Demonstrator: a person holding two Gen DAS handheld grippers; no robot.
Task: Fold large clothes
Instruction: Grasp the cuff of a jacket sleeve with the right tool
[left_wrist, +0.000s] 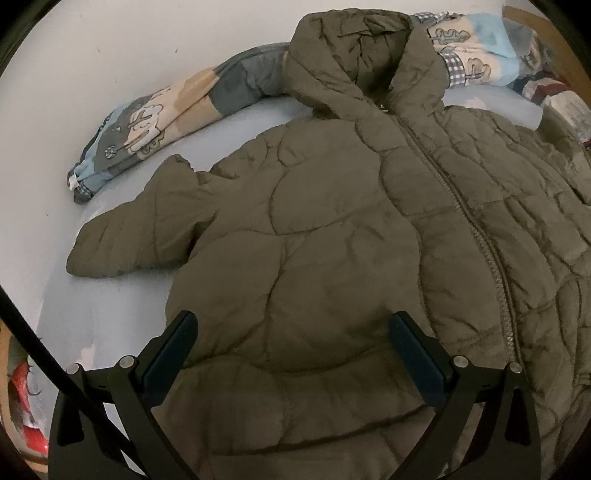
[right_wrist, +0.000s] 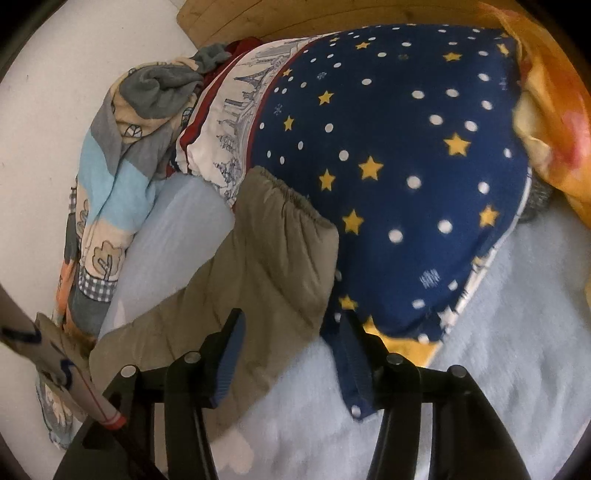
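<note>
Hidden parts: the jacket (left_wrist: 332, 229) runs off the left wrist view's right and lower edges; its far sleeve is cut off there.
Position: jacket lies front up on the pale blue bed sheet (left_wrist: 240, 122), hood (left_wrist: 354, 55) resting on a patchwork blanket (left_wrist: 155, 122).
Long axis: hem near the camera, hood far; zipper (left_wrist: 476, 229) traces that line.
Sleeve: sleeve cuff (right_wrist: 288, 199) points toward the star-print pillow (right_wrist: 399, 147), touching it.
Texture: olive quilted padding, puffy, gathered elastic cuff.
Left gripper (left_wrist: 293, 325): jaws wide apart above the hem, gripping nothing.
Right gripper (right_wrist: 291, 332): jaws partly open astride the sleeve's edge; no pad visibly presses it.
</note>
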